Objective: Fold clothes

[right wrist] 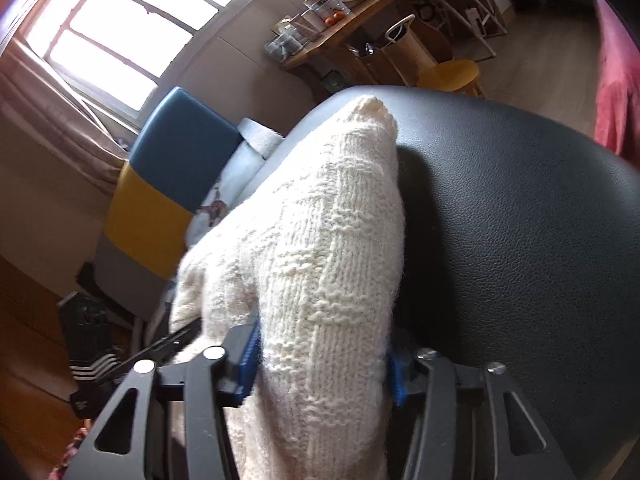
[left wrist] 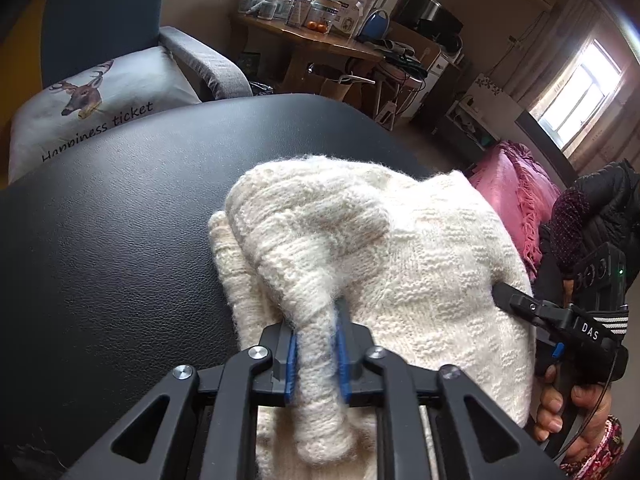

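Left claw: the left claw [left wrist: 316, 354] is clamped on a thick roll of the cream knitted sweater [left wrist: 384, 264], its blue pads [left wrist: 291, 364] pressing the wool from both sides.
Right claw: the right claw [right wrist: 320, 364] grips another fold of the same sweater [right wrist: 320, 248], which bulges up between its blue pads [right wrist: 248, 360]; in the left wrist view its black fingers [left wrist: 520, 300] reach into the sweater's right edge.
Hand: a person's hand [left wrist: 568, 412] wraps the handle of the right claw, with a patterned sleeve [left wrist: 600, 452] at the wrist.
Sweater: bunched and partly lifted, it rests on the near right part of the black leather-textured counter [left wrist: 100, 240], with a pointed corner standing up towards the far edge in the right wrist view.
Counter: dark and bare to the left of the sweater.
Behind the counter: an armchair [left wrist: 104, 12] with a blue back and grey armrest holds a white cushion [left wrist: 100, 108] printed with a deer head and the words "Happiness ticket".
Farther back: a wooden table [left wrist: 320, 40] crowded with jars, boxes and two orange fruits stands by the wall.
Right side: a pink fringed blanket [left wrist: 516, 196] lies beyond the counter's edge, and a bright window [left wrist: 580, 100] sits above it.
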`<state>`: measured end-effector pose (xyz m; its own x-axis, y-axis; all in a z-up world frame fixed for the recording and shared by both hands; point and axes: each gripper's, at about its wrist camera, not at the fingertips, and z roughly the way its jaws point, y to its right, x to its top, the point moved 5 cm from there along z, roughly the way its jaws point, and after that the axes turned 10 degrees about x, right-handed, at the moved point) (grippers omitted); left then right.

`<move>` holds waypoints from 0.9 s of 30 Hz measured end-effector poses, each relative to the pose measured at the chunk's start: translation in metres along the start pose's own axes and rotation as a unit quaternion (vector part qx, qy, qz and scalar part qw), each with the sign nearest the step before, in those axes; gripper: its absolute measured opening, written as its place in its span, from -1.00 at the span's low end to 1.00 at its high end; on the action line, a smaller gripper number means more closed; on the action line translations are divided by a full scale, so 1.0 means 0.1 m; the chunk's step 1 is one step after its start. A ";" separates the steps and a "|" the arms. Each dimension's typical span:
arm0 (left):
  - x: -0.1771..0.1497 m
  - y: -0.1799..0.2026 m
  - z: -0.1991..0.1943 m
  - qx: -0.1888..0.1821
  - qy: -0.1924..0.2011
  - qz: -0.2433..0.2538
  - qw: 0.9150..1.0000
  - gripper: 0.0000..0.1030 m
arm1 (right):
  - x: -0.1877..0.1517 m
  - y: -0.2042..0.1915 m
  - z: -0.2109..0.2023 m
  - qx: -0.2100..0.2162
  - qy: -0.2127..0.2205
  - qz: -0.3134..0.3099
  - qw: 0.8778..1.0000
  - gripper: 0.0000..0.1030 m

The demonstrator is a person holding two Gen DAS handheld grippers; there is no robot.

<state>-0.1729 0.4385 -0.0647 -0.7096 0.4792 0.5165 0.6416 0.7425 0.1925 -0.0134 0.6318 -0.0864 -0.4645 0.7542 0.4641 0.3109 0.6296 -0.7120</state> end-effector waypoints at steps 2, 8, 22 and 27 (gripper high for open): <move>-0.03 -0.04 -0.07 0.006 0.002 -0.001 1.000 -0.48 | -0.02 -0.04 -0.10 -0.030 0.007 -0.028 0.999 0.47; -0.30 -0.13 -0.44 0.045 0.004 -0.011 0.999 -0.40 | -0.19 -0.31 -0.47 -0.118 0.027 -0.103 0.987 0.78; -1.36 -0.03 -1.29 0.095 0.007 -0.023 0.995 -0.40 | -1.12 -1.07 -0.83 -0.168 0.008 -0.150 0.974 1.00; -1.55 -0.05 -1.53 0.132 0.021 -0.026 0.991 -0.40 | -1.34 -1.22 -0.86 -0.167 0.004 -0.150 0.974 1.00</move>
<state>-0.0217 0.2887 -0.0185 -0.7230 0.4219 0.5470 0.5029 0.8644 -0.0020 0.0817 0.4698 -0.0162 -0.5703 0.5273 0.6299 0.4158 0.8466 -0.3322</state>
